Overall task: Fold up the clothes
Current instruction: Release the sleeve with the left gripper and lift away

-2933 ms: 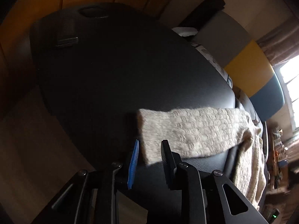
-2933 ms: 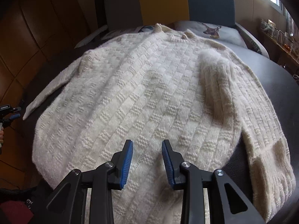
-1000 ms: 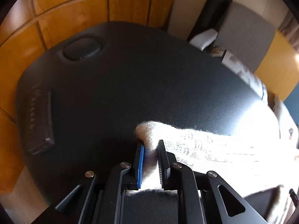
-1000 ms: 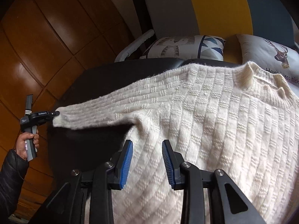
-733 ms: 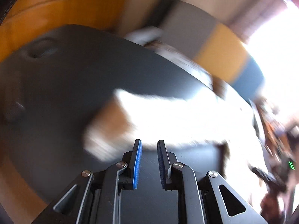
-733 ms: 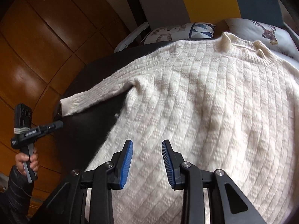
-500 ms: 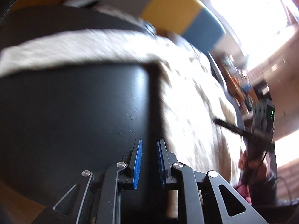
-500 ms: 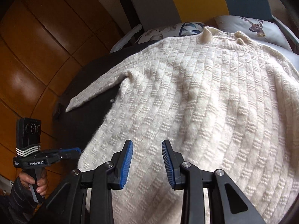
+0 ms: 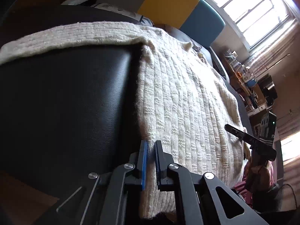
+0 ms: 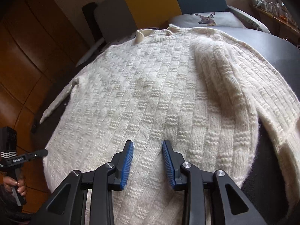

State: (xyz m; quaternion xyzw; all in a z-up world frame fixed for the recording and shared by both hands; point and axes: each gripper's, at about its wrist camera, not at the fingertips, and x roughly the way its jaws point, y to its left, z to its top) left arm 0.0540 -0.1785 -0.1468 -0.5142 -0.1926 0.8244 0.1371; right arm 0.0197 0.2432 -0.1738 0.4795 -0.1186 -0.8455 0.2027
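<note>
Your left gripper [image 9: 151, 161] pinches the sweater [image 9: 183, 101] at its near side edge — your right gripper [image 10: 148, 161] hangs open above the middle, holding nothing.

Black leather surface [image 9: 65, 97]; deer-print cushion [image 10: 206, 19] behind; yellow panel [image 10: 150, 5]; bright window [image 9: 258, 9]; wood panelling [image 10: 24, 56].

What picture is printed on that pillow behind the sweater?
A deer's head with antlers, on a pale grey pillow beyond the cream sweater; clearest in the right wrist view.
</note>
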